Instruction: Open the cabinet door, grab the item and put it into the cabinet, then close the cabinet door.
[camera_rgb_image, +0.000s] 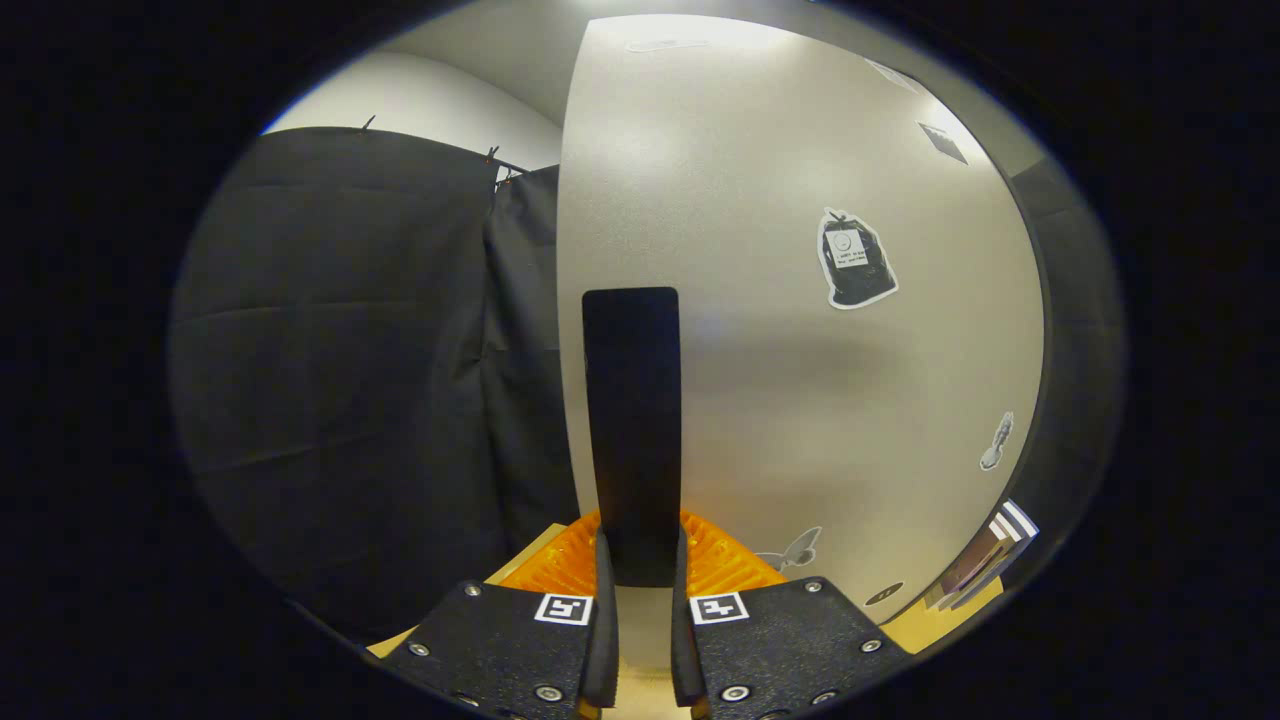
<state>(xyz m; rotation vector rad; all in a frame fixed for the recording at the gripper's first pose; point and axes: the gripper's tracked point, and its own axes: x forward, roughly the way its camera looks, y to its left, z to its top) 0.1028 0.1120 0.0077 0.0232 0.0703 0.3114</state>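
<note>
Both fingers (602, 640) of the gripper (640, 570) are clenching the handle (631, 420) on the door (800, 350); I'd be swinging it along its hinge arc, never straight out.

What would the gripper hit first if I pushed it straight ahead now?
Likely the cabinet door: the gripper is already shut on its black handle, and the pale panel sits right behind it.

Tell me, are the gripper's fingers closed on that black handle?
Yes, both fingers press against the black handle standing on the grey cabinet door.
</note>
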